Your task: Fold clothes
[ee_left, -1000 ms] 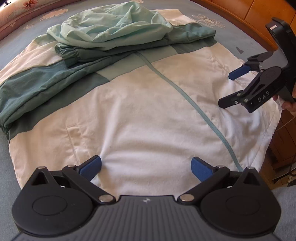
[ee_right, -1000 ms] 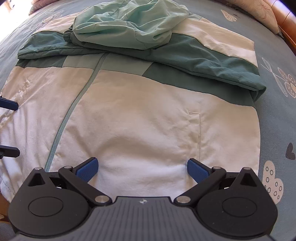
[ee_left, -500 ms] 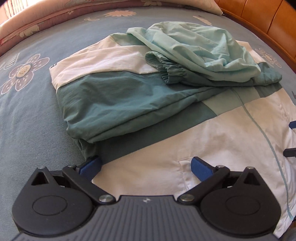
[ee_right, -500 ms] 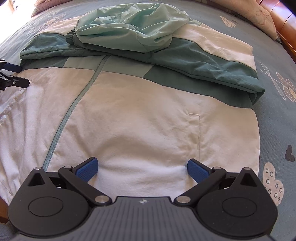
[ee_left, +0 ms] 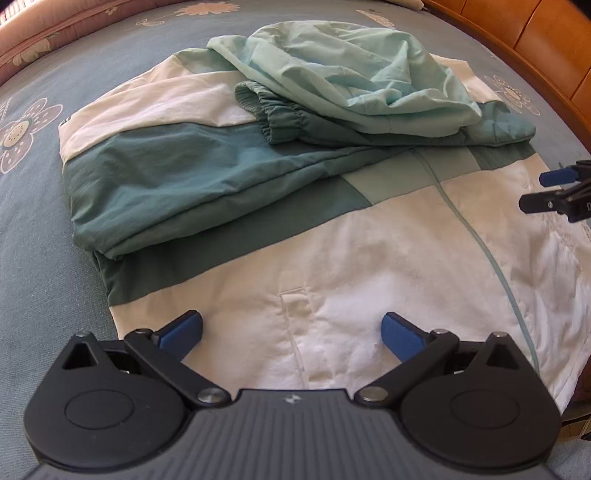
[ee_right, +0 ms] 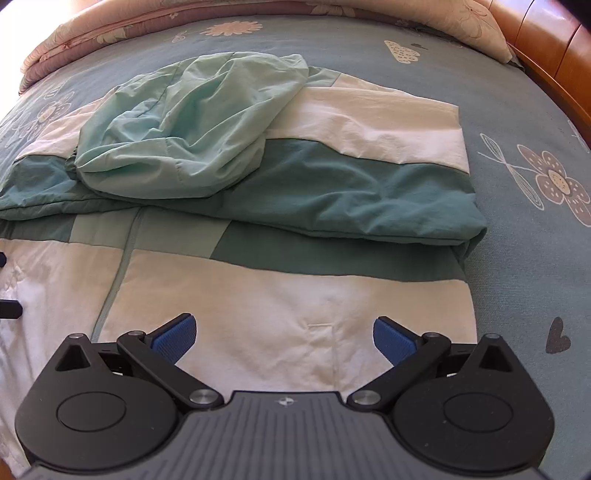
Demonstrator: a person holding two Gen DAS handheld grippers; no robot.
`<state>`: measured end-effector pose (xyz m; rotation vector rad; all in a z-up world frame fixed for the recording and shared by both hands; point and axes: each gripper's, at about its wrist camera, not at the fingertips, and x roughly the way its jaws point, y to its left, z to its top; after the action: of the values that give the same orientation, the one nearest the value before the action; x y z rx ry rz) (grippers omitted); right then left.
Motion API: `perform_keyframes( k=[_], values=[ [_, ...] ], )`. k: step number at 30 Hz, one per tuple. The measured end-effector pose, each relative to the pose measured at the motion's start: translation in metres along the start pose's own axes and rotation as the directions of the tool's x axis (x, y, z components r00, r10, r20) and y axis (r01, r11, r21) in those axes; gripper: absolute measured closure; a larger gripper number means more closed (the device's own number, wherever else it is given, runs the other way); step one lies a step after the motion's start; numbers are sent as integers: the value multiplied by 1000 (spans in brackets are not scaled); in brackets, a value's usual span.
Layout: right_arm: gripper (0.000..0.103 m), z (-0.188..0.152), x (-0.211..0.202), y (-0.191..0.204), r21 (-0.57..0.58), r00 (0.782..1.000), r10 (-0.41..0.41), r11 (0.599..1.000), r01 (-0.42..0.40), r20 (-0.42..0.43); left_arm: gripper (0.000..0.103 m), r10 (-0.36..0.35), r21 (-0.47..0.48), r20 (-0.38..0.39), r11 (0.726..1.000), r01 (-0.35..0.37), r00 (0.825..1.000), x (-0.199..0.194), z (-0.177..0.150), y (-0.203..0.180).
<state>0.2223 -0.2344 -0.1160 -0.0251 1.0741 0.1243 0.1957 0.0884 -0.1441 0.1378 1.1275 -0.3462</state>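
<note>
We have the jacket lying flat on the bed, front up, its white lower body nearest us and the hem reaching the near edge. Both sleeves are folded in across the chest, and the pale hood is flopped down on top of them at the far end. The cloth looks thin and light, soft and a little slick, so we judge that it will slide and billow rather than hold a crease; the loose hood may spill off when the fold goes over. The best hold seems to be the two hem corners, pinching both layers.

Our left gripper hovers over the near left part of the hem beside a pocket slit, jaws wide apart and empty. Our right gripper sits over the near right part, jaws likewise spread, holding nothing. In the left view its tip shows at the right edge.

Around the jacket we see only the flowered bedcover, a pillow far right and the wooden headboard. Nothing blocks the fold.
</note>
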Motion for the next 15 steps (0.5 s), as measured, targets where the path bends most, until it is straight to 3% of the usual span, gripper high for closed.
perform_keyframes(
  k=[3, 9, 14, 15],
  values=[
    [0, -9, 13, -27, 50, 998, -28, 998, 30, -53, 1, 10, 21, -15, 1000, -10, 1000, -2, -9, -2],
    [0, -26, -4, -50, 133, 995, -53, 989, 64, -87, 1, 23, 54, -47, 998, -20, 999, -6, -22, -3],
    [0, 17, 0, -47, 95, 999, 1, 995, -6, 49, 1, 31, 25, -54, 999, -30, 998, -3, -16, -4],
    [0, 24, 9, -49, 92, 999, -6, 996, 2, 45, 1, 31, 29, -56, 999, -29, 998, -3, -14, -1]
  ],
)
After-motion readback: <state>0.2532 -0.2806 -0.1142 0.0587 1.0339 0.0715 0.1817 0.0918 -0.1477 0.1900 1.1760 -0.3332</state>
